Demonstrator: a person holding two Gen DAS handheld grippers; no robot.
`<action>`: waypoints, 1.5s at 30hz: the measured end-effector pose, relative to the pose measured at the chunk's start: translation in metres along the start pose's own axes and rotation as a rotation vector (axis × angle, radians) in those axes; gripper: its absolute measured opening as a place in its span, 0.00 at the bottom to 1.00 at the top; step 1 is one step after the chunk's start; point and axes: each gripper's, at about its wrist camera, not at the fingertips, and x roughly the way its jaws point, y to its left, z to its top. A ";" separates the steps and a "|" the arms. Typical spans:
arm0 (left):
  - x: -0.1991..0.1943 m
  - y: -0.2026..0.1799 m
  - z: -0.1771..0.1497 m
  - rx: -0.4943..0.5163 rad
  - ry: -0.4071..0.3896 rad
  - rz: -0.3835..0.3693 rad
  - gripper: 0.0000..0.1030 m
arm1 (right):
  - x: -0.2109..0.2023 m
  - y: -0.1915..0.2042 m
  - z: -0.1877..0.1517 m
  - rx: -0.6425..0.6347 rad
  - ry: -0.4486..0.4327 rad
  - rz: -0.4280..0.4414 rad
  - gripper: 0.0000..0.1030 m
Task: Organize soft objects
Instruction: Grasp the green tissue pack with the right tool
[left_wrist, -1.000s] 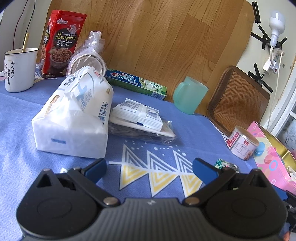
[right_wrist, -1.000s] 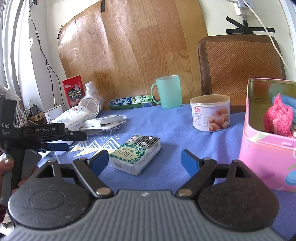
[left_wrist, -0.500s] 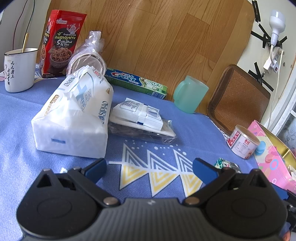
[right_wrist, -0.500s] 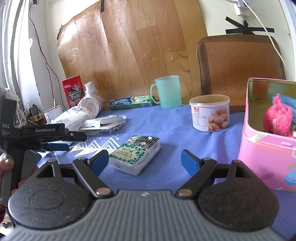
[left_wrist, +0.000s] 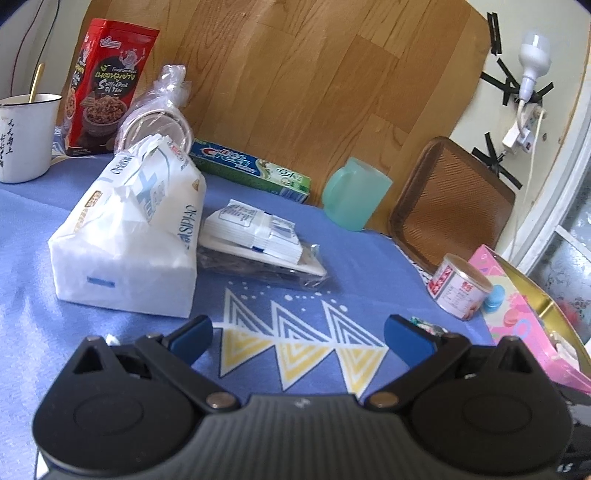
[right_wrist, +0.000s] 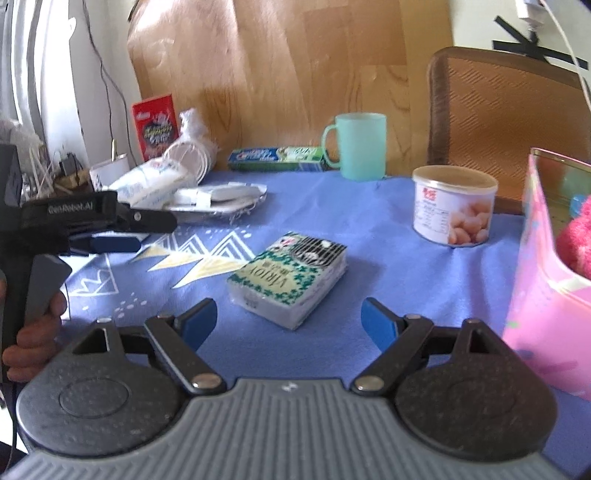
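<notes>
A green-patterned tissue pack (right_wrist: 288, 278) lies on the blue tablecloth (right_wrist: 369, 236), just ahead of my right gripper (right_wrist: 290, 325), which is open and empty. The pack's near corner sits between the line of the blue fingertips without touching them. My left gripper (left_wrist: 299, 341) is open over the yellow triangle pattern, empty. A large white tissue bag (left_wrist: 129, 240) lies ahead of it to the left, and a flat white packet in clear wrap (left_wrist: 258, 240) beside that. A pink tin box (right_wrist: 554, 295) at the right holds a pink soft item (right_wrist: 576, 240).
A round can (right_wrist: 454, 205), a green mug (right_wrist: 360, 146), a toothpaste box (right_wrist: 277, 158), a red snack box (left_wrist: 107, 88), a white enamel mug (left_wrist: 22, 138) and bagged bowls (left_wrist: 155, 122) stand on the table. A woven tray (left_wrist: 450, 206) leans at the back. A hand (right_wrist: 33, 332) holds the left gripper.
The right wrist view has swung and moved in: the green tissue pack now sits centred just ahead of the fingertips. The left gripper has stayed in place.
</notes>
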 end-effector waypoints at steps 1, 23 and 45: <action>0.000 0.000 0.000 0.002 0.001 -0.007 0.99 | 0.003 0.002 0.001 -0.011 0.010 -0.003 0.85; -0.005 -0.012 -0.005 0.059 0.017 -0.183 0.91 | 0.030 0.038 0.012 -0.132 0.052 -0.004 0.61; 0.007 -0.015 -0.007 0.070 0.113 -0.214 0.95 | 0.024 0.066 0.002 -0.155 0.052 0.116 0.67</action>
